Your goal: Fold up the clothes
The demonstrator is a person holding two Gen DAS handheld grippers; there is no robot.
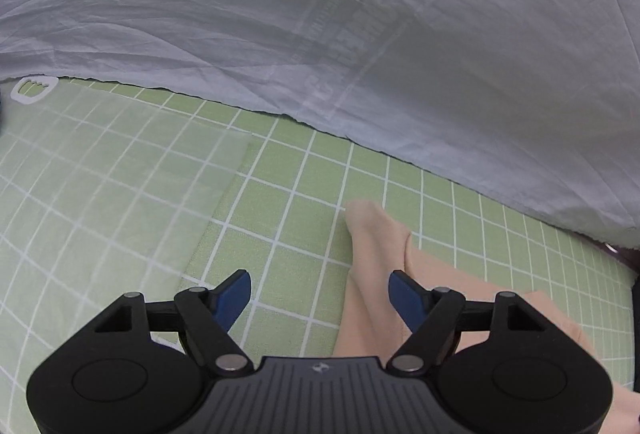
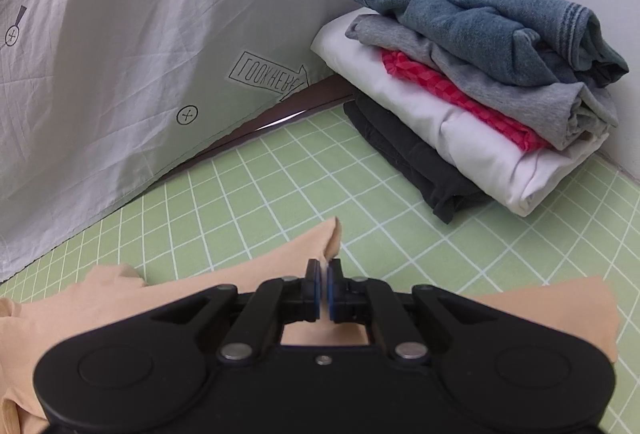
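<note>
My right tongs (image 2: pixel 323 284) pinched the peach garment (image 2: pixel 180 286); left tongs (image 1: pixel 320 292) gaped wide.
Its sleeve lay under their right finger.

Soft, even indoor light, fairly bright, casting only faint shadows. A thin glare streak on the dark strip (image 2: pixel 276 122). Fisheye bending curves the grid lines; corners go black.

The peach garment (image 2: pixel 248 270) looks like thin, smooth matte cloth, kinda stretchy. The green grid sheet (image 2: pixel 224 194) is matte woven fabric. The white backdrop sheet (image 1: pixel 200 18) is crinkly thin cotton-looking stuff. Both the left gripper (image 1: pixel 320 290) and right gripper (image 2: pixel 324 286) are matte black plastic with shiny metal pivots.
</note>
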